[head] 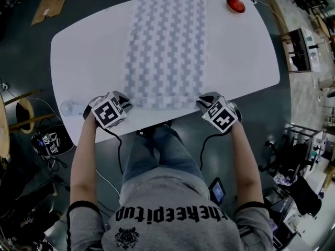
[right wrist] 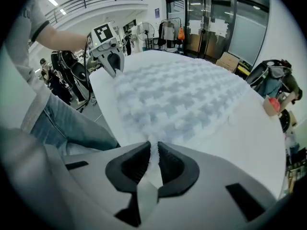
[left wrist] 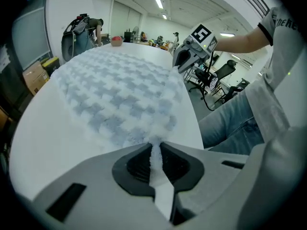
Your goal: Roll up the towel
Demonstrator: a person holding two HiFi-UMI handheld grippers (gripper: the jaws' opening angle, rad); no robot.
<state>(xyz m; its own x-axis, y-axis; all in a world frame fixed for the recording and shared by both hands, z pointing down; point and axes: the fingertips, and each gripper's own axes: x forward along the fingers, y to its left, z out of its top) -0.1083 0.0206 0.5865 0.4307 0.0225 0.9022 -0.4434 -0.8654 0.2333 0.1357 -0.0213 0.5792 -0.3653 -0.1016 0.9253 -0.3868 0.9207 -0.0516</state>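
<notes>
My left gripper (left wrist: 154,156) is pinched on the near left corner of the towel (head: 166,46), with fabric filling the slot between its jaws. My right gripper (right wrist: 153,158) pinches the near right corner the same way. The towel lies flat and unrolled along the middle of the white table (head: 84,56), its near edge close to the table's near rim.

In the head view the marker cubes (head: 109,112) cover both sets of jaws, so the grip cannot be read there. The towel's far edge is hard to separate from the table's far rim. A red round object (head: 235,4) sits at the far right, apart from the towel; I cannot tell what it is.
</notes>
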